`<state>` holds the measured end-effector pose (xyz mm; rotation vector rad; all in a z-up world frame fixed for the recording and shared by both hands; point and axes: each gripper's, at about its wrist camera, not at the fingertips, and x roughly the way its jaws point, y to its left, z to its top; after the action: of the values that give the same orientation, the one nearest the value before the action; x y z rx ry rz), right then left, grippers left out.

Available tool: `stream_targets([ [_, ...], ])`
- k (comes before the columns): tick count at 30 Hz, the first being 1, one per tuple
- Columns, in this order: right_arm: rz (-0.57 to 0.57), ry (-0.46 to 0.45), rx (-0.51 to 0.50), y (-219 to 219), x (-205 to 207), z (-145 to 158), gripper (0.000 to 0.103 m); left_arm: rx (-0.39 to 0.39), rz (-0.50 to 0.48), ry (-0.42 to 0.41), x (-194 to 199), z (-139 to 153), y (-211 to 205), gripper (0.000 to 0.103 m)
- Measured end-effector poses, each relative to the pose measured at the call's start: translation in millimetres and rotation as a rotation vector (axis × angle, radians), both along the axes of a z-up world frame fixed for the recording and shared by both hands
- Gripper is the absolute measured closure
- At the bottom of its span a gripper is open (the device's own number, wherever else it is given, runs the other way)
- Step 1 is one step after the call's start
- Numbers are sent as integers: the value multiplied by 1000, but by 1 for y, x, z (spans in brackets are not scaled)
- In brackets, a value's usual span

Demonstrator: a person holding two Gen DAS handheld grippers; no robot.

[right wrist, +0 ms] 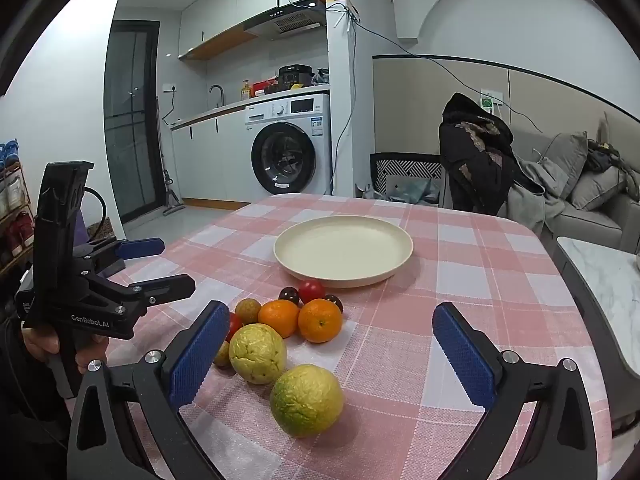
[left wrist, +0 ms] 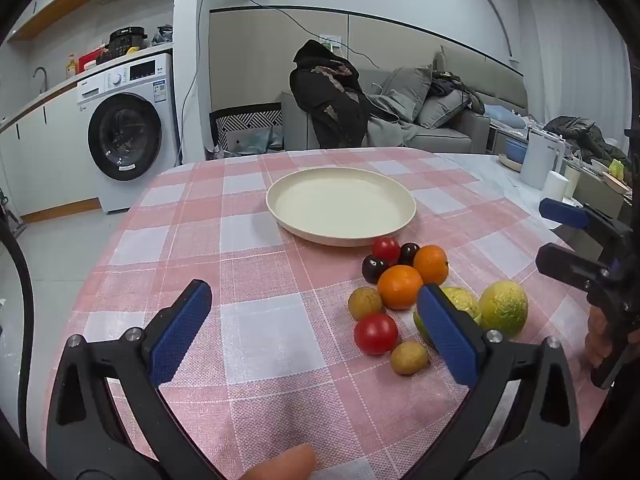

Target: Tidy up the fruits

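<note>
A cream plate [left wrist: 340, 184] [right wrist: 344, 276] sits empty on the pink checked tablecloth. In front of it lies a cluster of fruit: two oranges [left wrist: 400, 286] [right wrist: 320, 320], two yellow-green citrus [left wrist: 503, 308] [right wrist: 307, 400], red tomatoes [left wrist: 375, 333] [right wrist: 311, 290], dark plums [left wrist: 374, 269] [right wrist: 289, 294] and small brown fruits [left wrist: 409, 357] [right wrist: 248, 310]. My left gripper [left wrist: 316, 296] is open and empty, left of the cluster. My right gripper [right wrist: 332, 316] is open and empty, with the nearest citrus between its fingers' line. Each gripper shows in the other's view [left wrist: 560, 232] [right wrist: 160, 264].
A marble counter with a white kettle [left wrist: 540, 160] and cups stands right of the table. A chair with a black coat [right wrist: 476, 156], a sofa and a washing machine [left wrist: 124, 132] are beyond the table's far edge.
</note>
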<state>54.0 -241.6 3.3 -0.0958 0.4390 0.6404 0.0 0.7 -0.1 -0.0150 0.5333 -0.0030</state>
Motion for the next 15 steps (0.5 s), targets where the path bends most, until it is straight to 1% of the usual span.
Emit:
stream_targets([
  [1, 3, 44, 4, 0, 3, 0, 0, -4, -1, -2, 0, 0, 0, 1],
  [6, 7, 44, -5, 0, 4, 0, 0, 0, -8, -6, -3, 1, -1, 1],
  [9, 4, 38, 5, 0, 2, 2, 0, -3, -16, 6, 5, -2, 1, 0],
  [14, 10, 40, 5, -2, 5, 2, 0, -11, -35, 7, 4, -7, -1, 1],
  [15, 8, 38, 4, 0, 2, 1, 0, -14, -36, 8, 3, -3, -2, 1],
])
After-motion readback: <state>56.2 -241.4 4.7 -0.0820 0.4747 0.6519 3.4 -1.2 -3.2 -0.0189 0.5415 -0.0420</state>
